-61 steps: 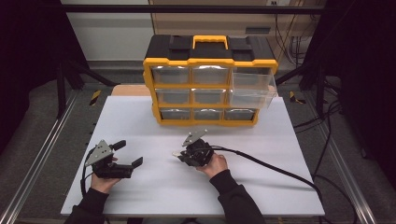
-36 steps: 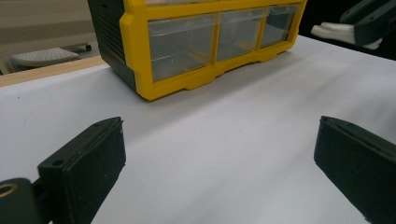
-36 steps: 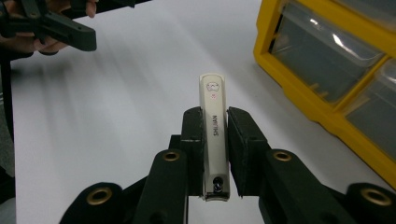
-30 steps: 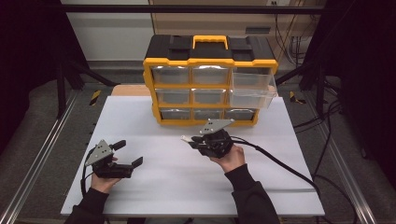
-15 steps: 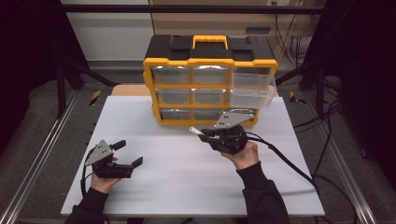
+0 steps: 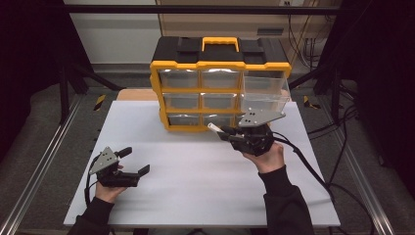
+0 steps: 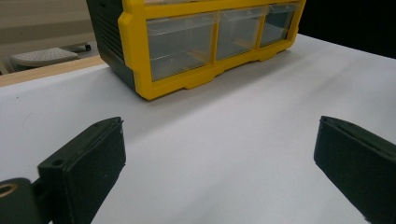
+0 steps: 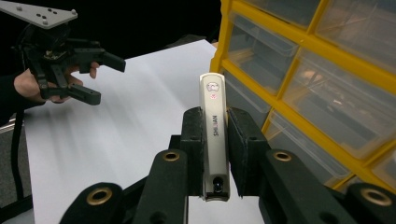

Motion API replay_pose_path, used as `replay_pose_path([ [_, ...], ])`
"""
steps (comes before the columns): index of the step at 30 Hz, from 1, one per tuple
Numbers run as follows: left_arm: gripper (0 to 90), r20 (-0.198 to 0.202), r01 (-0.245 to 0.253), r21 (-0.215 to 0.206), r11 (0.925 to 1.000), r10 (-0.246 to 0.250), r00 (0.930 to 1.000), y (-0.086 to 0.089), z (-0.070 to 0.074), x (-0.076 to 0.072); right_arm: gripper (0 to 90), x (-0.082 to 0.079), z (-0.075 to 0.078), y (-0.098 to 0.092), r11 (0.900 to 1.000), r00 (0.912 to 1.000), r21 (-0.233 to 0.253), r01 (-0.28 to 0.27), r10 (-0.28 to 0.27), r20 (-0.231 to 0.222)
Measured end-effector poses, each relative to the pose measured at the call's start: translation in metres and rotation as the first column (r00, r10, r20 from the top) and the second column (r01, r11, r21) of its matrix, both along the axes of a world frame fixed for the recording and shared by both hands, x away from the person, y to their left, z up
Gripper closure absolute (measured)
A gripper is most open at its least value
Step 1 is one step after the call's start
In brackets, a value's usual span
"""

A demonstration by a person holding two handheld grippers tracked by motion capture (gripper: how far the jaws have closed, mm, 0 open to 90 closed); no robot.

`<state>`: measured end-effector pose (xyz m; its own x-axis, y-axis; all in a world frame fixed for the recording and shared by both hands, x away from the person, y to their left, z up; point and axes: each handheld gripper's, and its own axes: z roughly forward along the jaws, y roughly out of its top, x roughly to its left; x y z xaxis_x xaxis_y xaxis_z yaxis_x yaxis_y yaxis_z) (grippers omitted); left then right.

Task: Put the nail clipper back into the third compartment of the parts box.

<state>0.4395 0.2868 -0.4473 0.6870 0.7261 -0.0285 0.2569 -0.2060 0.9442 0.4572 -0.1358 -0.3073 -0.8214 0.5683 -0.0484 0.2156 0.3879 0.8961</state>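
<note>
A: Holding a slim silver nail clipper [image 8: 214,135], the right gripper [image 6: 226,132] has its jaws pinching the clipper's flat sides near the rear end; the front half sticks out beyond the jaw tips, pointing toward the yellow drawer cabinet [image 6: 195,65].

B: How will it handle, do you think?

A: Light and stiff, I'd judge; polished metal, so likely slippery between the pads; the grip sits low on the body, so the long free end could pivot if it bumps anything; a hold nearer the middle of its length would seem steadier.

B: And the other gripper?

A: The left gripper [image 6: 138,172] has its jaws spread wide with nothing between them; it rests low over the desk [image 6: 195,186], well apart from the right one; bare white surface lies ahead of its jaws, with the cabinet's bottom row beyond.

B: Where might the clipper go?

A: One clear drawer [image 6: 264,91] stands pulled out, above and just behind the right jaws; that looks the likely place, though I can't be sure.

B: The surroundings?

A: The desk is smooth, matte and white; dark floor, metal rails and cables lie off to the sides; a black cable [image 6: 306,164] trails behind the right gripper.
</note>
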Motion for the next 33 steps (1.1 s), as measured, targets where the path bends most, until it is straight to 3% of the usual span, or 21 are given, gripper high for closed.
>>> replay_pose_path([
  [15, 2.1, -0.001, 0.002, 0.003, 1.0, -0.002, 1.0, 0.001, 0.0, 0.0, 77.5, 0.003, 0.03, -0.012, 1.0, 0.999, 0.014, 0.027, -0.028, 0.035],
  [33, 2.1, -0.001, 0.001, 0.004, 1.0, -0.001, 1.0, 0.001, 0.0, 0.0, 77.5, 0.014, 0.068, -0.027, 0.994, 0.9921, 0.049, 0.095, -0.098, 0.078],
])
